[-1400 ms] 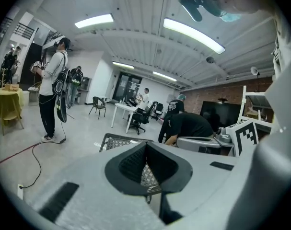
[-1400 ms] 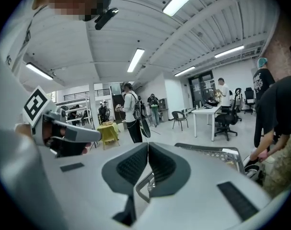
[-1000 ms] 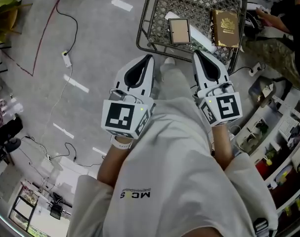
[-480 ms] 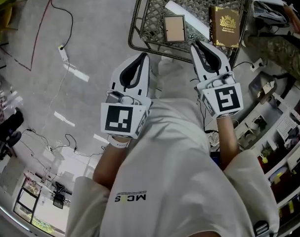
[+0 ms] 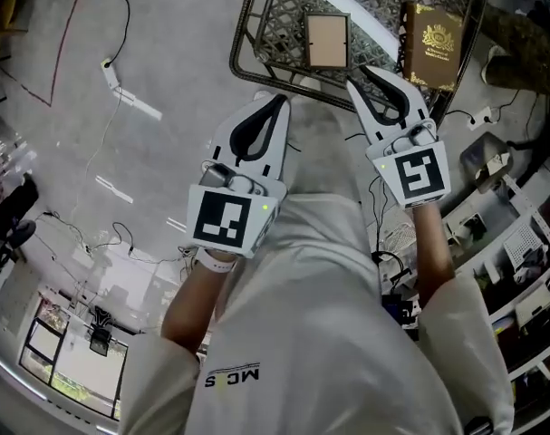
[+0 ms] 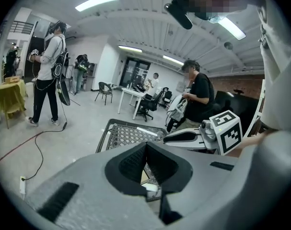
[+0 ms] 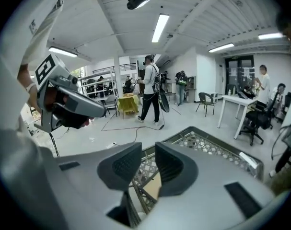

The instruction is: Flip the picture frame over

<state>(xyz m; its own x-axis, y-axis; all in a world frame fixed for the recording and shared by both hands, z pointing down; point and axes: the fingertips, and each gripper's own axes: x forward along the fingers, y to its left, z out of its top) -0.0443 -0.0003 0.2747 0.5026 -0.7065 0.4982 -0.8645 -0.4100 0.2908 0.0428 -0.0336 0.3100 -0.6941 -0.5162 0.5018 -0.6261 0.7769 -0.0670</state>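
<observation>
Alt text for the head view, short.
Left claw and right claw, both empty, hover at the near edge of a mesh table. A picture frame and a book lie on it, untouched.

**Tally: bench and surrounds**

Tools, two: left tool (image 5: 276, 105), right tool (image 5: 376, 78). Marker cubes (image 5: 225, 220), two, one per tool. Wire-mesh bench (image 5: 241, 27), one. On it: picture frame (image 5: 327, 41), one; brown book (image 5: 435, 43) with gold emblem, one; white strip (image 5: 356, 12), one. People close by in the left gripper view, two: standing person (image 6: 48, 75), person in black (image 6: 199, 95). Farther figures too small to count.
</observation>
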